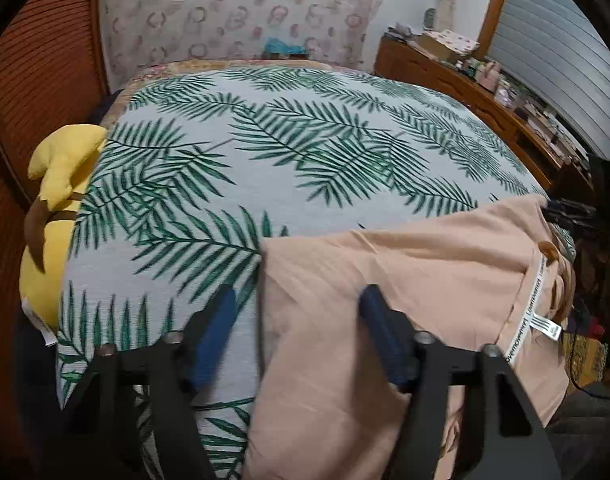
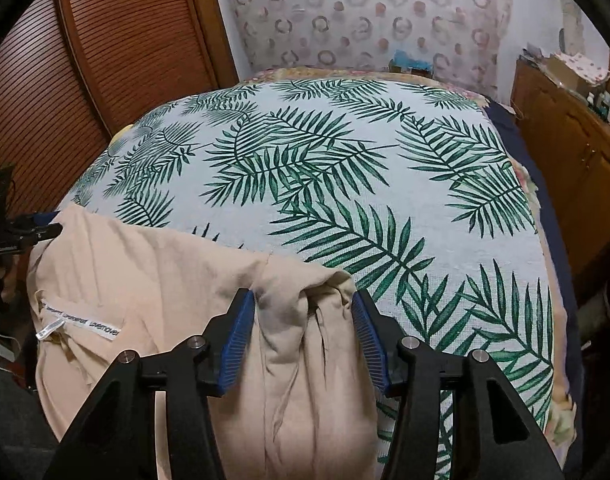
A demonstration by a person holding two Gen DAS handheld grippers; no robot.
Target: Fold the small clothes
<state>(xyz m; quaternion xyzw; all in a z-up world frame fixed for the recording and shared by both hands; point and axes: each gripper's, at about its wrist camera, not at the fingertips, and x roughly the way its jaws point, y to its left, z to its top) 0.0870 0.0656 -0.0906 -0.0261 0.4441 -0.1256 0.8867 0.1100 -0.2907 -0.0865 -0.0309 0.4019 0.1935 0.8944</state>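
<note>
Item: peach garment [image 1: 405, 280], inside-out, printed waistband tape [image 1: 531, 304] showing, spread on the palm-leaf bedspread [image 1: 265, 152].

Left gripper [image 1: 297, 300]: jaws part-open, straddling the garment's side edge, pads clear.

Right gripper [image 2: 303, 300]: part-open around a bunched corner, not visibly clamping.

Risk: closing off the edge snags the bedspread; a loose bunch slips, skewing the fold.
</note>
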